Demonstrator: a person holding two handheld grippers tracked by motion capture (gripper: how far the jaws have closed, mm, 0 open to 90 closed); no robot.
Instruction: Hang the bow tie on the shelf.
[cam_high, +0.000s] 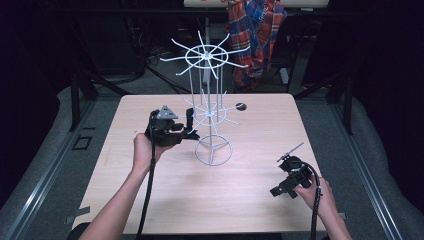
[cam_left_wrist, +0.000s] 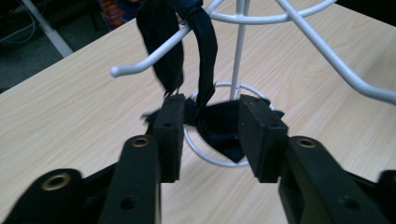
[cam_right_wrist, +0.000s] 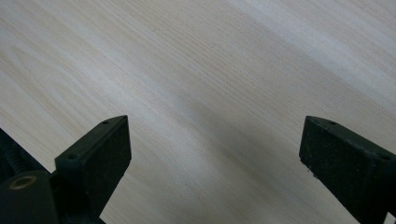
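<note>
White wire rack with radiating hooks (cam_high: 210, 112) stands at centre frame on the pale wood-grain table (cam_high: 165, 200). A dark fabric strap (cam_left_wrist: 205, 51) hangs over one lower hook, its tail pooled inside the base ring. The left gripper (cam_left_wrist: 210, 135), left of the rack, has its jaws spread partway, the cloth between them but unpinched. The right gripper (cam_right_wrist: 215, 154), at lower right, is spread wide above bare table. Risk: a sideways pull could tip the light rack or slide the strap off the hook.
</note>
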